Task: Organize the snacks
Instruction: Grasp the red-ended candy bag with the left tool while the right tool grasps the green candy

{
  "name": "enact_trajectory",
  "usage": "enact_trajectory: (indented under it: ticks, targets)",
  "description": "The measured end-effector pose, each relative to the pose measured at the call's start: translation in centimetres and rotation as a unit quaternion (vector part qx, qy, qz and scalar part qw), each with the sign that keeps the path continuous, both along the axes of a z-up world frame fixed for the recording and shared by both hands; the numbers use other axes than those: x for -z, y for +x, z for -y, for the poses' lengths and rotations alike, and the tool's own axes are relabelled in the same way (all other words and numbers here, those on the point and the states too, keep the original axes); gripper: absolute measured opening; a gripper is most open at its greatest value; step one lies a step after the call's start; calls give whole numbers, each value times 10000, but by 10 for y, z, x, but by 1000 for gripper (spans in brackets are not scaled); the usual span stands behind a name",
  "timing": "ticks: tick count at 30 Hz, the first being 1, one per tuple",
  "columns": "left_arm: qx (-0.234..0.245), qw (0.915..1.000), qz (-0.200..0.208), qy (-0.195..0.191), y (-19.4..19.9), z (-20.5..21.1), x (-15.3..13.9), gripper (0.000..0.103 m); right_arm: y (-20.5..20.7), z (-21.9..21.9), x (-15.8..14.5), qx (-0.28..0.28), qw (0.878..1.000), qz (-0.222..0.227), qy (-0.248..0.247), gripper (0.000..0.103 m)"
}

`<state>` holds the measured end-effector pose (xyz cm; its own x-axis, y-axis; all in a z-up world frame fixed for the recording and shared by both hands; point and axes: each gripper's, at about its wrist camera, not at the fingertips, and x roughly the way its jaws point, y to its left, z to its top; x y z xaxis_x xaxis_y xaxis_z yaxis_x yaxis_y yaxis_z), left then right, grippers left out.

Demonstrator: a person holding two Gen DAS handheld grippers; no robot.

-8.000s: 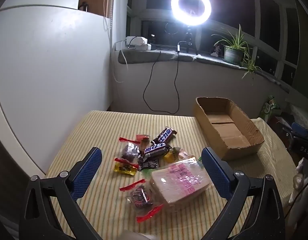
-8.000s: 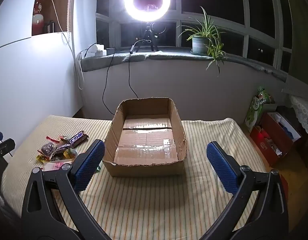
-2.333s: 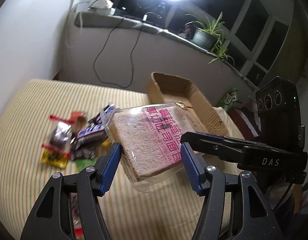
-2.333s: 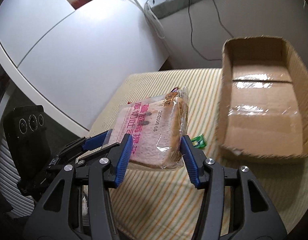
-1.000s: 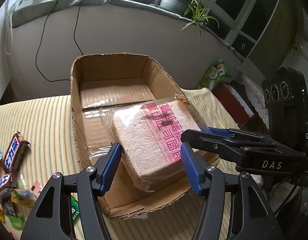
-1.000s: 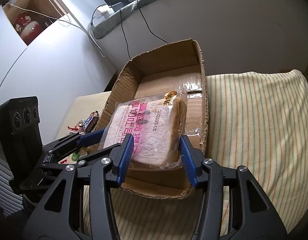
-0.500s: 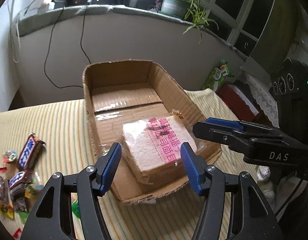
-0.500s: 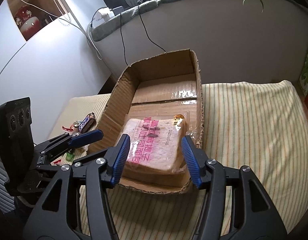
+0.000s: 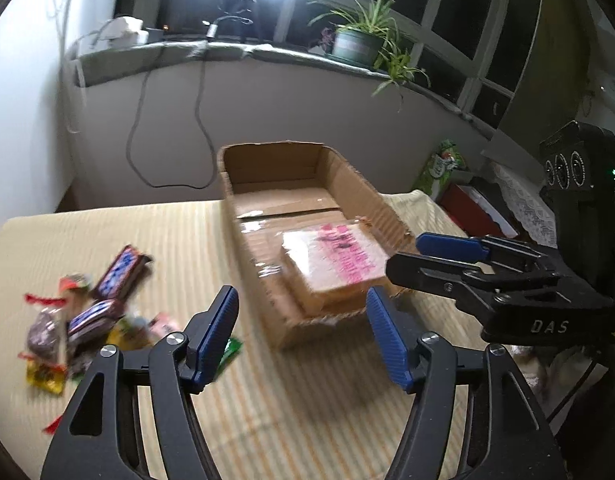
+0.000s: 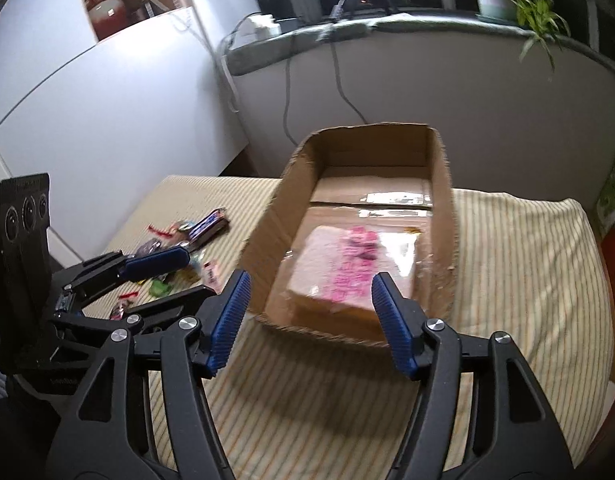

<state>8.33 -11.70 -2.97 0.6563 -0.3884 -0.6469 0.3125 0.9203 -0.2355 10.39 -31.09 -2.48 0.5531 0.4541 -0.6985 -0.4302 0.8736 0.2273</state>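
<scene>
Left wrist view: bread [image 9: 334, 268] sits flat in the box [image 9: 267, 160], so both hand-held grippers [image 9: 303, 336] [image 10: 309, 320] hang released, empty; candy [image 9: 83, 312] left of box waits.

The bread pack [image 9: 334, 267] lay in the box's [image 9: 275, 312] near end; loose snacks [image 9: 87, 312], somewhat blurred, sat left of it on the bench [image 9: 307, 404].

A potted spider plant [image 9: 357, 38] on the windowsill [image 9: 227, 54] — cables [image 9: 167, 136] hanging below.
</scene>
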Motion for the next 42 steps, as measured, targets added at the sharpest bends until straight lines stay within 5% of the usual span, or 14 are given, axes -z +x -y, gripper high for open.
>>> enact_trajectory:
  ticks: [5,20,28,36,42]
  targets:
    - [-228,9997,46,100,-21,-27,-3,71,-17,-20,-4,-239,9996,129,-82,81]
    - [-1640,9850,-490,226,-96,-134,42,71,-59,-100,14,-1223,9920,62,-297,82]
    - [-1790,9820,-602,19,-99,-148,55,71,-60,-148,40,-1616,9861,-216,-319,82]
    - [-1721,9822,-723,-222,-91,-156,66,66,-37,-197,60,-2132,9741,-366,-660,51]
    - [-1685,9823,-779,-239,-83,-156,70,58,-21,-229,77,-2546,9621,-433,-879,49]
